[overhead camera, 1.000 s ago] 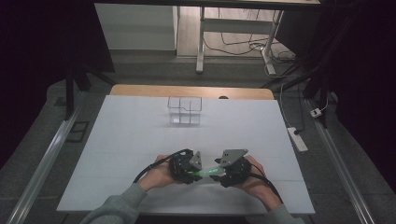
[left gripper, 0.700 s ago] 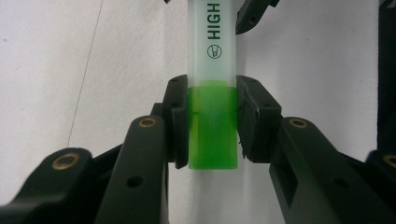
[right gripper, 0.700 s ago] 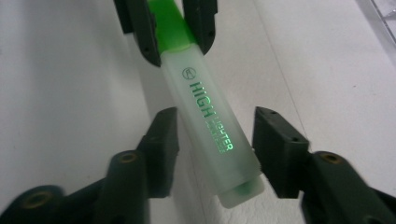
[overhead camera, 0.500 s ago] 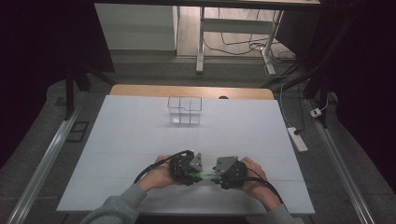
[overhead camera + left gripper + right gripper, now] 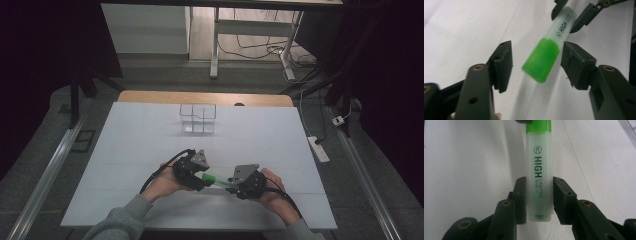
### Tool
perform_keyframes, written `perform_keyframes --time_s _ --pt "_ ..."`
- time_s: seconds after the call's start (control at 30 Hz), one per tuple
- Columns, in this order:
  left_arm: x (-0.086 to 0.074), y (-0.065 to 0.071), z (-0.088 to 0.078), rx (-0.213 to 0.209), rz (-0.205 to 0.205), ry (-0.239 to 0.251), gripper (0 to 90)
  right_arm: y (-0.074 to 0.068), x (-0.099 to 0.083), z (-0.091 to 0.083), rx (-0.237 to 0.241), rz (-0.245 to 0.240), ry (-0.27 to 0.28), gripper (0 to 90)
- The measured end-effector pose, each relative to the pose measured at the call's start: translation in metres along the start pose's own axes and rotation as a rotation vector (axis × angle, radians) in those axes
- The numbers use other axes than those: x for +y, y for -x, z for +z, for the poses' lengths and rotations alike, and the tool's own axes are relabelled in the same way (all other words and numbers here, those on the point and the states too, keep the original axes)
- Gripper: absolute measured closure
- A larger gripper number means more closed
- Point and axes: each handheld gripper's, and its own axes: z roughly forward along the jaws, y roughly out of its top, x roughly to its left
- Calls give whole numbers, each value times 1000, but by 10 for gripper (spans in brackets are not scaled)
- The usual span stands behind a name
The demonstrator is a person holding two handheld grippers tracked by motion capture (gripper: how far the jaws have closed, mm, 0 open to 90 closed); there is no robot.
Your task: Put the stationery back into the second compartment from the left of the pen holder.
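Highlighter point(image 5: 539, 172): translucent white barrel with green cap point(image 5: 541, 60), lettering "HIGH LIGHTER" along the barrel. Held level above the white tabletop point(image 5: 140, 140), spanning the gap between both grippers near the front edge.

Right gripper point(image 5: 539, 200): jaws clenched on the rear end of the barrel, one pad on each side, butt end just behind the pads. Sole support at present.

Left gripper point(image 5: 535, 66): jaws released, having just been opening; cap end lies between the pads, touching neither, with clear daylight on both sides.

Clear compartment box point(image 5: 198, 119): far side of the tabletop, well apart from both grippers, untouched.

Risks, as judged:
- Grip sits at the very tail of the barrel; long free length forward of the right jaws. Any tilt or slackening likely lets the cap end sag or pivot out.
- Smooth plastic between hard pads; possible slip along the barrel under a quick swing.
- Cap end between the open left pads; sideways drift of either hand likely knocks the cap against a pad and twists the barrel in the right jaws.
- Drop onto the tabletop likely followed by rolling towards the front edge.

Change against the earlier high view:
- Grippers then closer together, highlighter nearly hidden between them; now spread, green length exposed.
- Left gripper shifted away to the left.
- Box unmoved.
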Motion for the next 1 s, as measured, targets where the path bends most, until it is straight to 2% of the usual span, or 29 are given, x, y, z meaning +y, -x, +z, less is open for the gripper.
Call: perform_keyframes --time_s 0.17,0.27,0.3,0.37,0.5,0.53,0.7,1.0 --pt "-6 -8 -7 4 -79 57 375 3 -2 -3 -29 37 33 650" --pt "-11 -13 -11 7 -118 85 362 5 -2 -7 -69 65 72 650" --pt "-13 -14 -11 10 -131 92 362 5 -2 -7 -69 65 72 650" --pt "-15 -16 -13 15 -152 100 351 6 -3 -10 -93 88 98 650" --pt "-21 -19 -15 22 -186 128 350 8 -5 -12 -104 118 130 649" --pt "-22 -19 -16 20 -193 133 350 10 -6 -13 -106 138 143 649" --pt "-25 -22 -17 20 -215 152 350 11 -7 -14 -106 175 158 649" --pt "-23 -19 -15 13 -243 211 350 10 -7 -12 -132 190 162 649"
